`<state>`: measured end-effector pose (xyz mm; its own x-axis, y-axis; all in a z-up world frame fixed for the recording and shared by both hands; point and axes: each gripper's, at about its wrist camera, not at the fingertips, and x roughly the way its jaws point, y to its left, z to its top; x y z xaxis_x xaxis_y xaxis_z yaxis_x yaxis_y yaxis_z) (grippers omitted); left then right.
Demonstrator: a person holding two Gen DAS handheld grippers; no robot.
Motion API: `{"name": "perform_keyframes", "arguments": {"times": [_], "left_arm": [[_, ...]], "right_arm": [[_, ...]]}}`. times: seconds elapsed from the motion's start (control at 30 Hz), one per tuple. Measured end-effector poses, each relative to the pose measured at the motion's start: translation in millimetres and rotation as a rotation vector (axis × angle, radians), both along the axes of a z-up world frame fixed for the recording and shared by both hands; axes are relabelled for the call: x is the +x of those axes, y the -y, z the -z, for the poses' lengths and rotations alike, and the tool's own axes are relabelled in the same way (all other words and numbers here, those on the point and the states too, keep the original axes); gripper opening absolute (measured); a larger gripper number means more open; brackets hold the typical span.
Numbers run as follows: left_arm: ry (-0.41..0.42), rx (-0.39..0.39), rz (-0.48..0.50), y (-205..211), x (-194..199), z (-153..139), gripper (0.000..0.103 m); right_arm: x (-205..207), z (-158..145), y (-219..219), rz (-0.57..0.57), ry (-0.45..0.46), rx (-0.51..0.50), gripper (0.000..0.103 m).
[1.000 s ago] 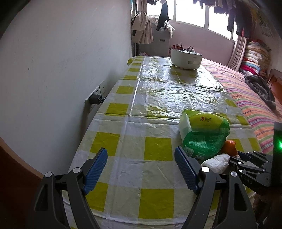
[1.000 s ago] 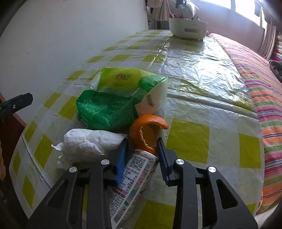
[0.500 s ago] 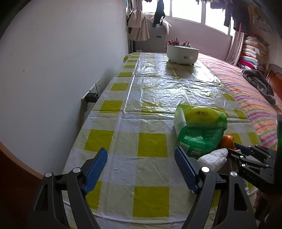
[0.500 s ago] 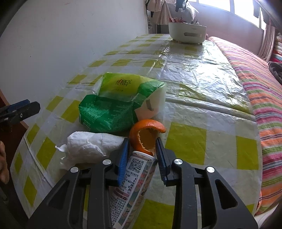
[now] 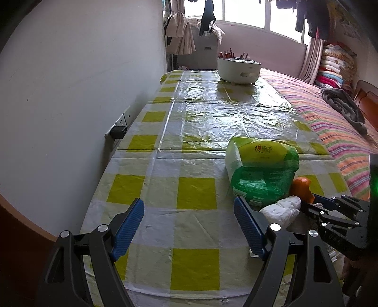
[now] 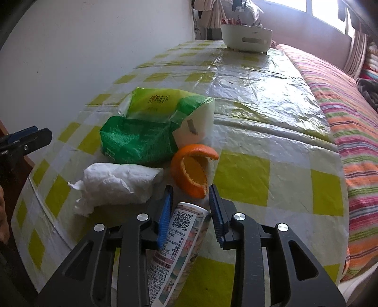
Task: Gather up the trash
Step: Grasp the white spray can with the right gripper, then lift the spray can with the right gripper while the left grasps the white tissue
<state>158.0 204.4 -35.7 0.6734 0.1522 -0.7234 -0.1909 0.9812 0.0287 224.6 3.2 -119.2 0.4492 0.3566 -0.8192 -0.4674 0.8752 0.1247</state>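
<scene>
The right gripper [image 6: 190,200] grasps a printed can [image 6: 182,238] near the orange peel [image 6: 189,174]; the left gripper [image 5: 189,226] hangs released over the desk [image 5: 196,141].

White wall [image 5: 70,82]; bright window [image 5: 248,11]; striped bed [image 5: 330,122].

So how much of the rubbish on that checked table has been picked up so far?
Nothing looks collected yet. In hand: the right hand-held gripper is closed on a printed carton. Still lying on the table: a crumpled tissue, an orange peel and a green tissue pack. The left hand-held gripper is open and holds nothing. No bin shows in either view.
</scene>
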Motion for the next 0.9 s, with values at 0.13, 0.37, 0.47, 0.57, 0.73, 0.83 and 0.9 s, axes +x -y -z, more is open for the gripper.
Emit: {"name": "perform_keyframes", "arguments": {"times": [0.13, 0.37, 0.47, 0.57, 0.73, 0.83, 0.9], "left_arm": [[-0.003, 0.001, 0.008, 5, 1, 0, 0.076], [-0.014, 0.005, 0.029, 17, 4, 2, 0.076], [-0.021, 0.003, 0.037, 21, 7, 4, 0.076], [-0.033, 0.000, 0.048, 26, 10, 7, 0.076], [-0.058, -0.015, 0.077, 38, 16, 11, 0.076], [-0.086, -0.027, 0.114, 46, 21, 17, 0.076], [-0.114, -0.023, 0.140, 54, 25, 23, 0.076]], "right_arm": [[-6, 1, 4, 0.009, 0.002, -0.009, 0.034], [-21, 1, 4, 0.003, 0.038, -0.081, 0.051], [-27, 0, 7, 0.001, 0.041, -0.100, 0.047], [-33, -2, 8, -0.011, 0.042, -0.105, 0.036], [-41, -15, 15, -0.009, 0.079, -0.076, 0.030], [-41, -25, 24, 0.004, 0.087, -0.025, 0.030], [-42, -29, 28, 0.007, 0.095, -0.010, 0.030]]}}
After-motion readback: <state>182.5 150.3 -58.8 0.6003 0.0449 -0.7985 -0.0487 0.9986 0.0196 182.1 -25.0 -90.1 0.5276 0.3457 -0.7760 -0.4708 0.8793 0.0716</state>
